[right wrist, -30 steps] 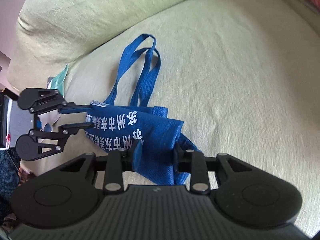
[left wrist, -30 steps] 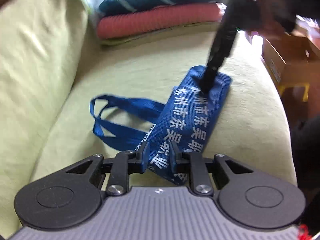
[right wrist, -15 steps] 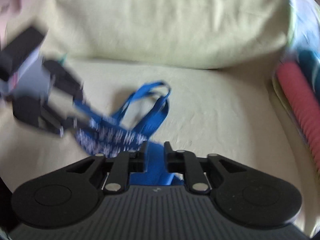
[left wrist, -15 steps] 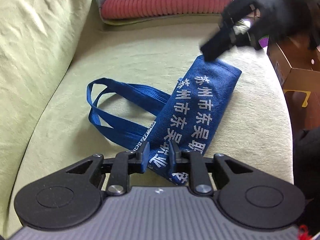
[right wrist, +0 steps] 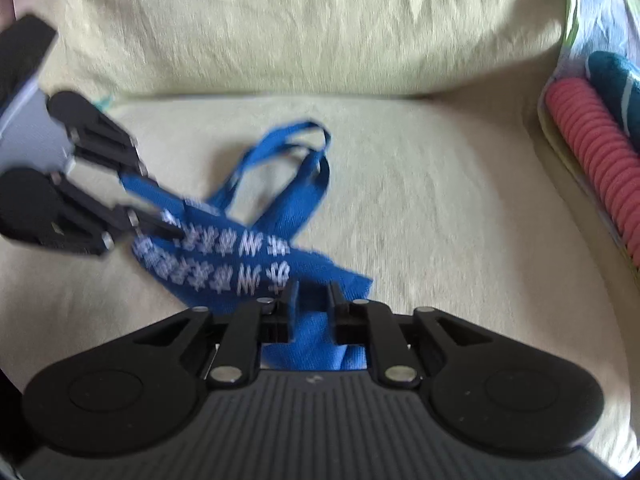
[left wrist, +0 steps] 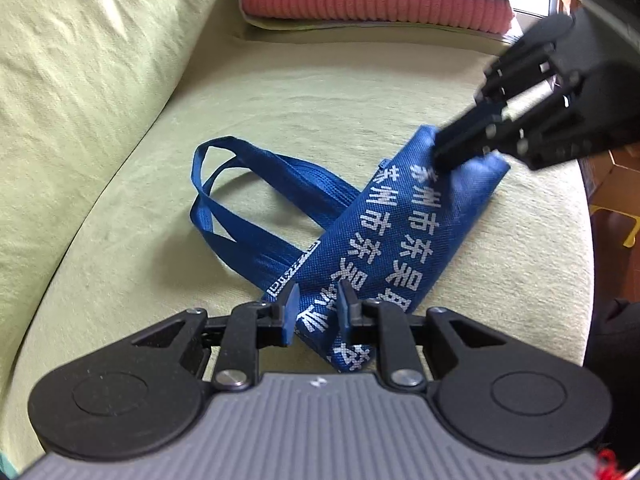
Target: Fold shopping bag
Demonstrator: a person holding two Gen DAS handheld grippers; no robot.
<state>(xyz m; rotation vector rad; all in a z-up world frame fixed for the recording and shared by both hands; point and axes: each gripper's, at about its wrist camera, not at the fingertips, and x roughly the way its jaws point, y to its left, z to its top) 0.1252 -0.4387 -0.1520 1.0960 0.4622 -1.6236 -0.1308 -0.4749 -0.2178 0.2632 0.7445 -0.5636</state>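
Mid-frame on the sofa seat cushion (left wrist: 360,92) lies the blue shopping bag (left wrist: 404,236), already a narrow strip w/ handles (left wrist: 248,208) looped to the left. It looks light, soft, floppy non-woven fabric; best pinched at both ends. Left tongs (left wrist: 316,312) grip the near end; right tongs (right wrist: 312,300), whose jaws have just been closing, hold the far end. Yellow-green cushion gives under pressure. Folded textiles (left wrist: 376,0) stacked upper frame, backrest (right wrist: 312,24) behind.

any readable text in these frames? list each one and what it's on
"苏州市东吴" in white, in two parallel rows, on the blue shopping bag; the characters after it run under the left gripper and are not clear.
Small white label strip at the bag's edge: too small to read.
Right wrist view: same print, blurred.
No other text.
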